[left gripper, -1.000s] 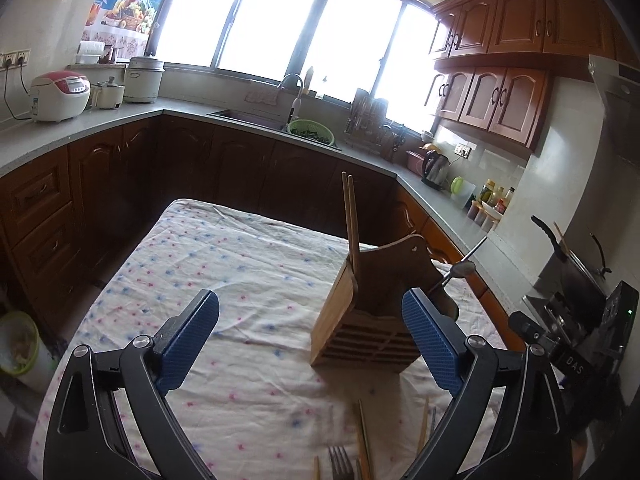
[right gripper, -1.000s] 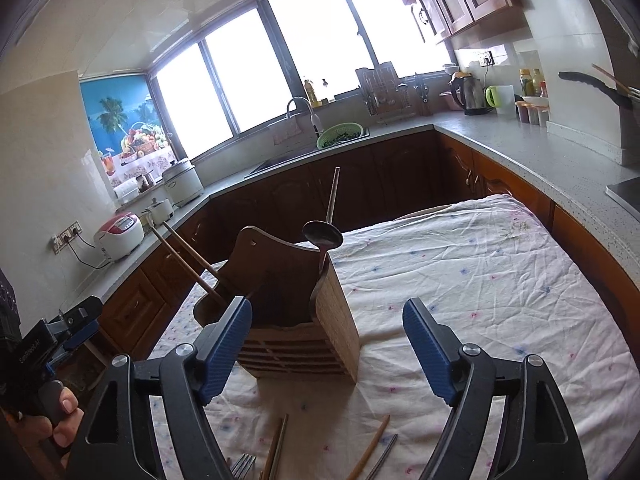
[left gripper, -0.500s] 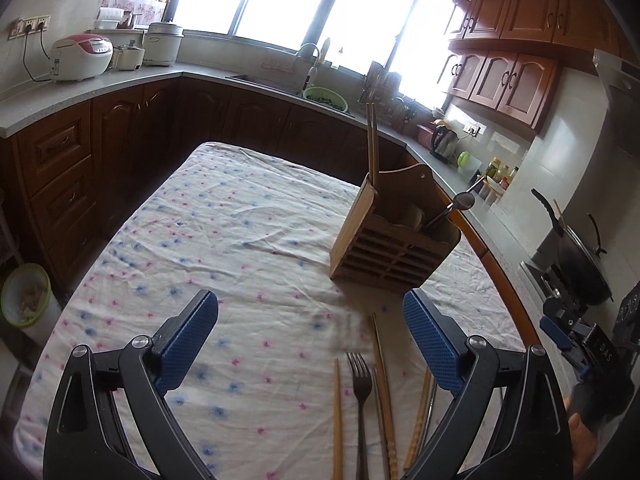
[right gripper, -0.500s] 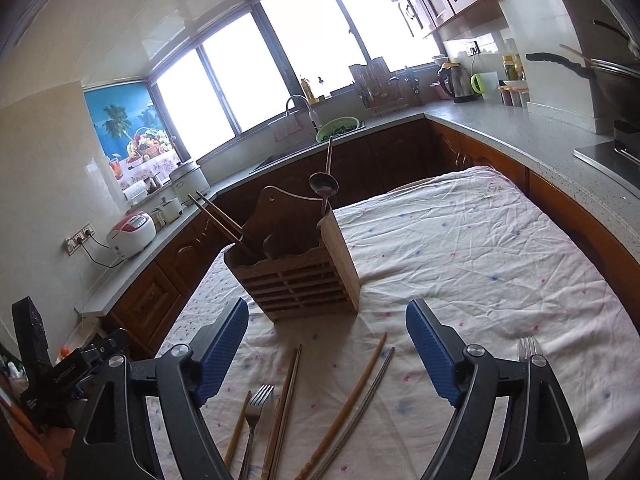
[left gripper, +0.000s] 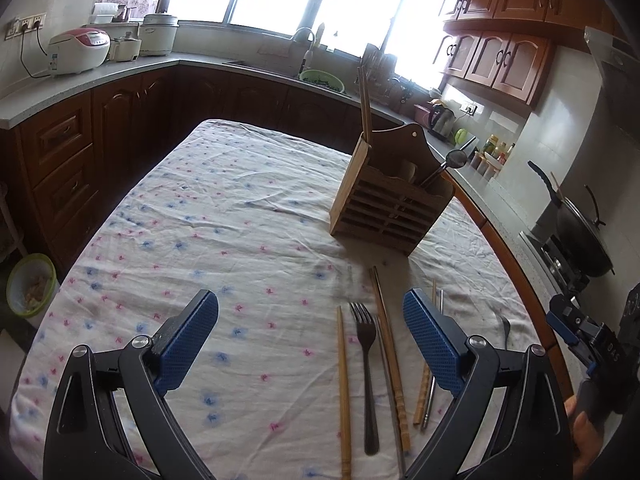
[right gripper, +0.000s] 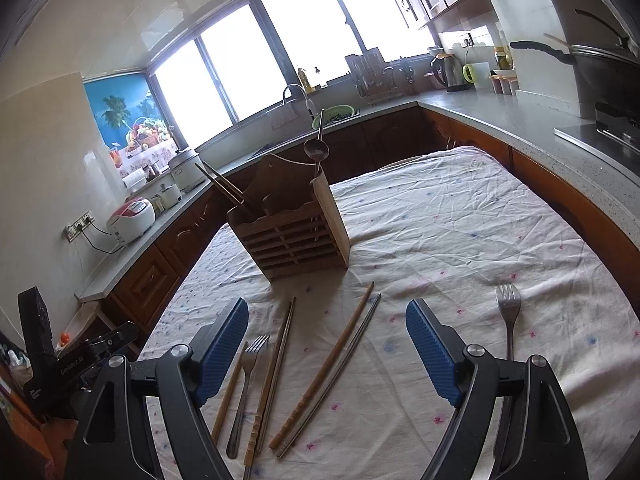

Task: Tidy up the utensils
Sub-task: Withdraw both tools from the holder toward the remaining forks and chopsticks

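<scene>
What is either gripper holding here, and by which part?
Nothing. The left gripper and right gripper are both open and empty above the forks and chopsticks on the table.

The wooden holder (left gripper: pixel 390 196) hides the lower ends of the chopsticks (left gripper: pixel 365 100) and spoon (left gripper: pixel 450 164) standing in it. The right tongs (right gripper: pixel 327 350) cover the handle of the far fork (right gripper: pixel 508 312). On the table (left gripper: pixel 224 216), the loose chopsticks (left gripper: pixel 344 392) run off the bottom edge.
</scene>
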Motion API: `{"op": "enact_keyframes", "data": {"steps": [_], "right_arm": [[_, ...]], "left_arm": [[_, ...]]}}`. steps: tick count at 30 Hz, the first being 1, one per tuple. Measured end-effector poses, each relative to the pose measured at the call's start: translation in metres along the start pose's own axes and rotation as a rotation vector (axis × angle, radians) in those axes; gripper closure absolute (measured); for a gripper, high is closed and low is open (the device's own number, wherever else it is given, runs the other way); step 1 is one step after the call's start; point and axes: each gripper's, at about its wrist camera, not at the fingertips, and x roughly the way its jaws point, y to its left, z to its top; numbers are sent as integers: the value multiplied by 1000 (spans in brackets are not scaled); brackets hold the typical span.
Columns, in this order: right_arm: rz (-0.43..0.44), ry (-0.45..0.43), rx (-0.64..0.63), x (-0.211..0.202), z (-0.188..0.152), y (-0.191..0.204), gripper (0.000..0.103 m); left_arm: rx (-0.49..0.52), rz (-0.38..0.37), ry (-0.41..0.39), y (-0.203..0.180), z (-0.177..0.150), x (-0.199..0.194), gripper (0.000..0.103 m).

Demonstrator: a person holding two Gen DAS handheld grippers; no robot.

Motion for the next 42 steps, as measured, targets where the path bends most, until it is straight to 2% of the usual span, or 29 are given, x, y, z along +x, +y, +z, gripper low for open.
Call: {"op": "enact_keyframes", "data": {"steps": [13,23,34,38,42], "right_arm": [[-28,29,7,9,-10,-10,20],[-47,68,3,31,-8,-10,21],[-46,149,-11,71,-2,-6,46],[-34,173,-14,84,1,-4,55],[-10,206,-25,101,3,3,58]], "left_arm": [[23,12,60,-3,-6,16,7],[93,51,170,-10,-12,46,7],[156,49,262,-20,-18,75,8],[171,42,290,-23,-19,85,14],[191,41,316,-28,-20,96,17]]}}
